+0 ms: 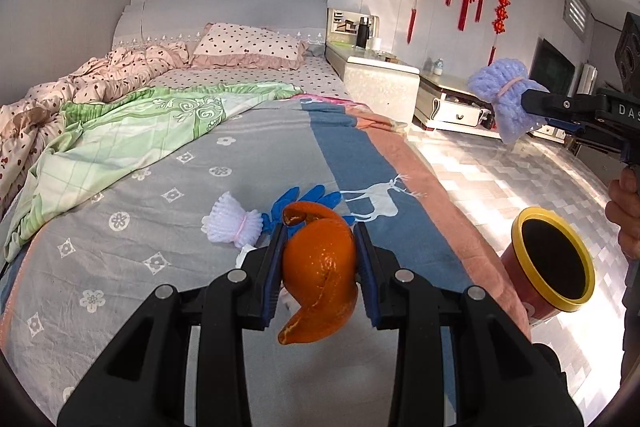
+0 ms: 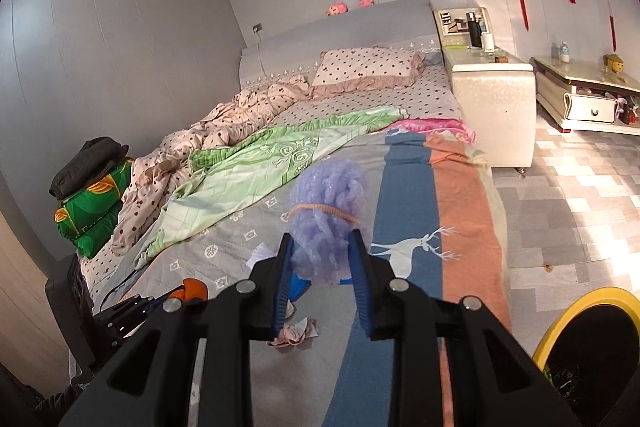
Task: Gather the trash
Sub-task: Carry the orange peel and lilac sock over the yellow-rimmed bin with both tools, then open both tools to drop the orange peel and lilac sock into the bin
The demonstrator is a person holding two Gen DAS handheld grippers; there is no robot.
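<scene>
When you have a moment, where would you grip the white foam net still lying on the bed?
Probably at the waist of the white foam net, where a pink band pinches it narrow. It lies flat on the bed, so come from above, fingers straddling the band.

We count two foam fruit nets, one purple (image 1: 505, 98) and one white (image 1: 231, 223), one orange peel (image 1: 319, 269), one blue glove (image 1: 306, 203), one crumpled tissue (image 2: 294, 334), one yellow-rimmed bin (image 1: 554, 263).

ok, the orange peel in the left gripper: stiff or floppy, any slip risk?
The orange peel looks semi-stiff: its curled tails keep their shape beyond the left gripper. Probably light, as it is only a hollow shell. Its glossy skin may slip, and a hard squeeze would likely buckle it.
</scene>
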